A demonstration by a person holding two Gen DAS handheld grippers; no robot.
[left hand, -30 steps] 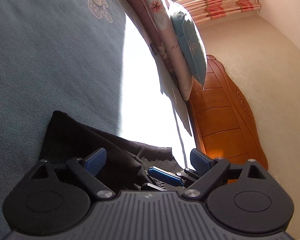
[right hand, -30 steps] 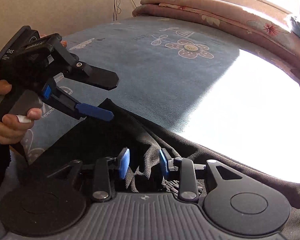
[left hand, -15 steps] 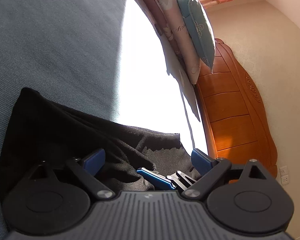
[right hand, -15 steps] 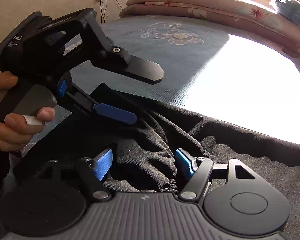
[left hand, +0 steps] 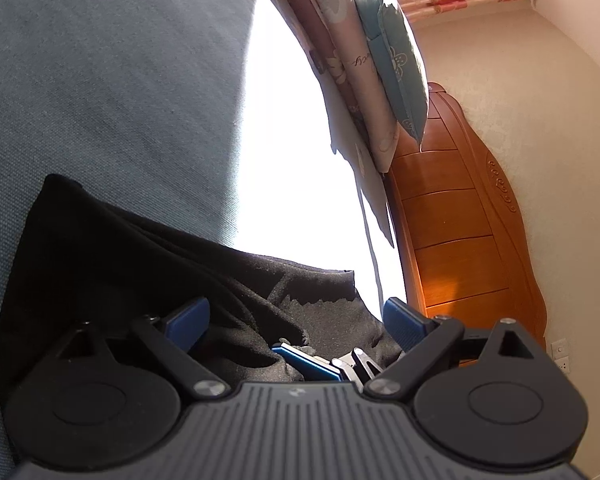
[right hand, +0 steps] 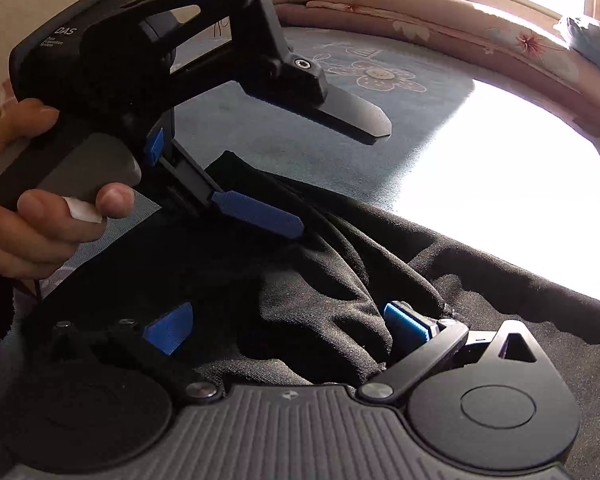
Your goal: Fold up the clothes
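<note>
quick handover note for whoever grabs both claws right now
Left claw: open, low over the black garment, holding nothing.
Right claw: open, fabric bunched between its fingers, not clamped.
The garment lies rumpled on the blue bedspread, near edge, partly in the sun patch.
Done: no neat fold visible yet.
Left: grip an edge with each claw, spread flat, then fold.
</note>
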